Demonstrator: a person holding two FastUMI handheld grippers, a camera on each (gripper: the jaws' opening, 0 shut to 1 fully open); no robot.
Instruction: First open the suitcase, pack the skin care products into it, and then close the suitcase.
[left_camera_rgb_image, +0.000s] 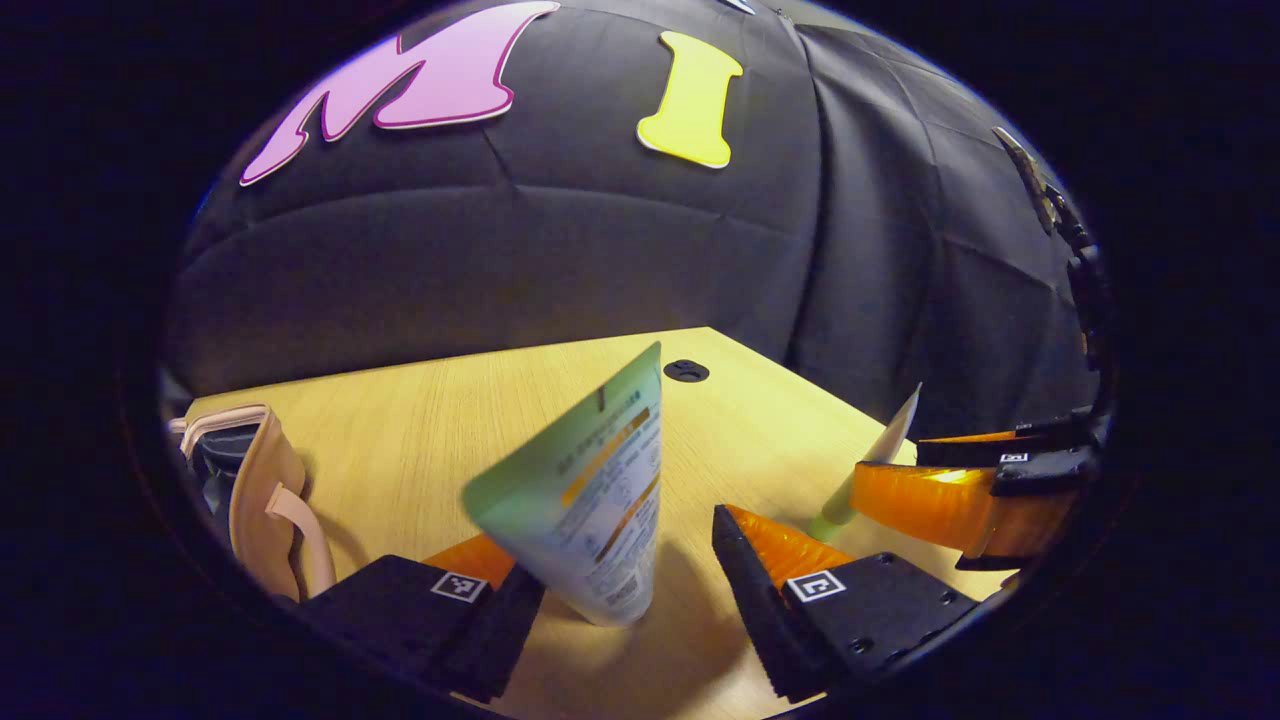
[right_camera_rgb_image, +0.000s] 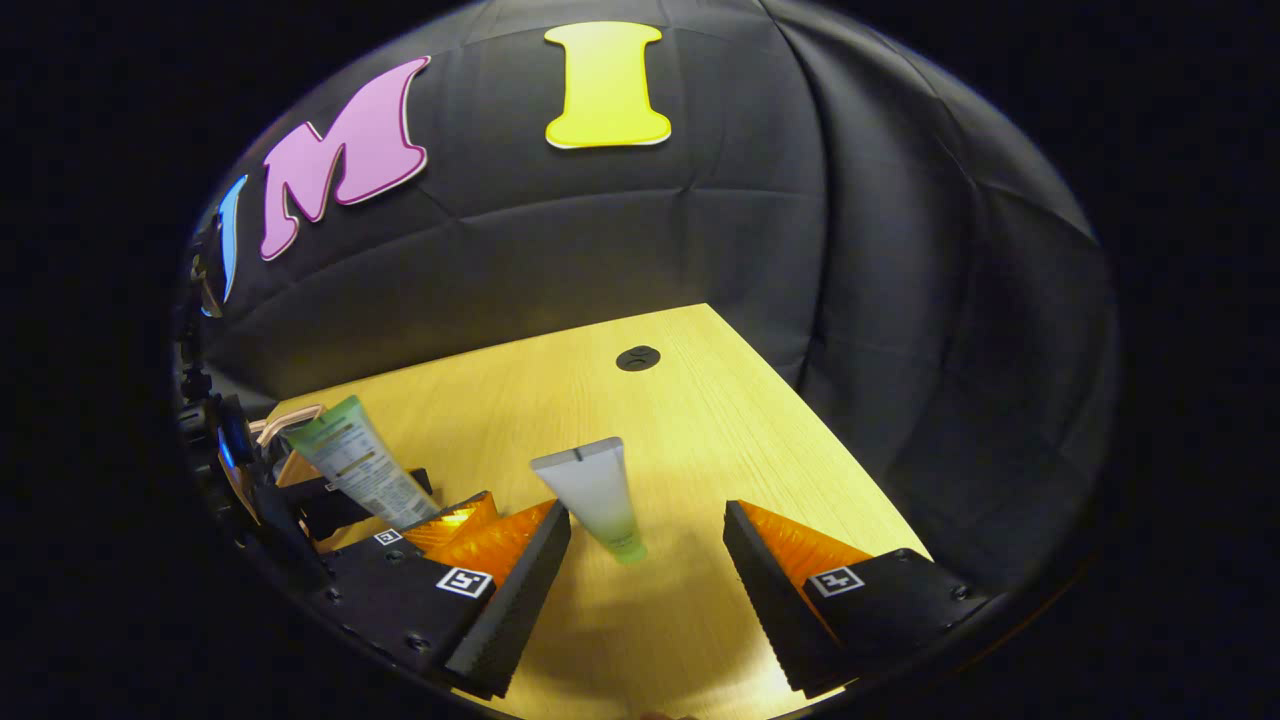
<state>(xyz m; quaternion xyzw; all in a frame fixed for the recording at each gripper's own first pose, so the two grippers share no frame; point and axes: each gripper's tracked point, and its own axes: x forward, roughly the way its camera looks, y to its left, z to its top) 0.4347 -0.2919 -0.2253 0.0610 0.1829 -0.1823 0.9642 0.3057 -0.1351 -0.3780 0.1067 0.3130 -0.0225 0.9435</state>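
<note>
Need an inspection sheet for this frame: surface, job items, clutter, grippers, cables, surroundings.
Surface: light wood table with a dark round grommet.
Job's things: green tube standing cap down, tilted; white tube standing cap down; beige suitcase at the table's left edge, whether open or closed cannot be told.
Clutter: nothing seen.
Grippers: left gripper open, fingers either side of the green tube, apart from it; right gripper open around the white tube, not touching.
Cables: nothing seen.
Surroundings: black cloth wall.
</note>
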